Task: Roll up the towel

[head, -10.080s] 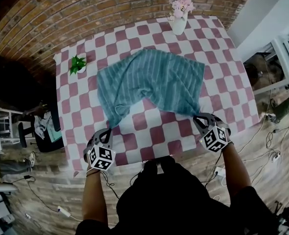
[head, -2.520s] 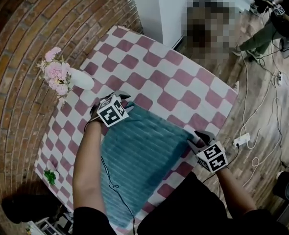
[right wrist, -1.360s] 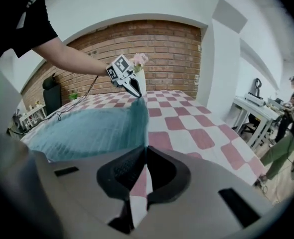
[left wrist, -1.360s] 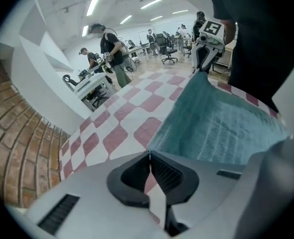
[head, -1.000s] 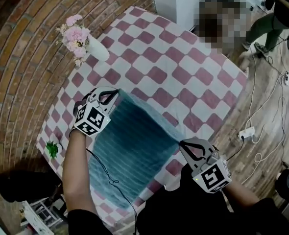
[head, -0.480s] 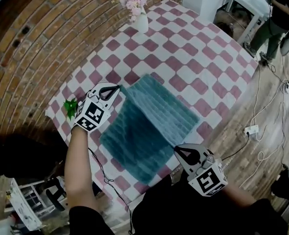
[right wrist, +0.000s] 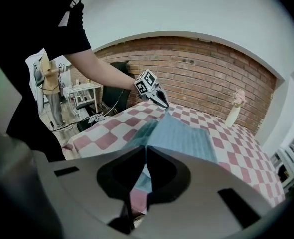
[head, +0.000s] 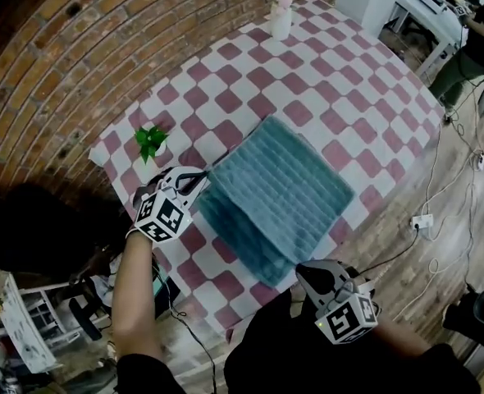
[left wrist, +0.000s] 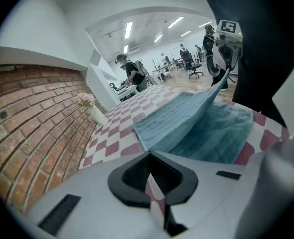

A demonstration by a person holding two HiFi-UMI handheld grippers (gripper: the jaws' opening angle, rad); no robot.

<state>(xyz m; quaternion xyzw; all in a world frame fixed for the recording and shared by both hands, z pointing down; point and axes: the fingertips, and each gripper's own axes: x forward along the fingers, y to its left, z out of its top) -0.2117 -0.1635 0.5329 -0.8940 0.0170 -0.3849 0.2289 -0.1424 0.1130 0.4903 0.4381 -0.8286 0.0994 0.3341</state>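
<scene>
You hold two grippers: the left gripper [head: 194, 179] and the right gripper [head: 305, 271] each pinch one corner of the single towel [head: 283, 191], which lies folded double on the table [head: 340, 80]. One vase [head: 280, 23] and one plant [head: 150, 140] stand apart from it.

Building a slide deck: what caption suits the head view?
Left gripper and right gripper pinch corners of the folded towel on the checked table.

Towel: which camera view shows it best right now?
The head view: it shows the whole folded towel on the checked table from above. The left gripper view shows its raised top layer at a low angle; the right gripper view shows only a foreshortened part.
</scene>
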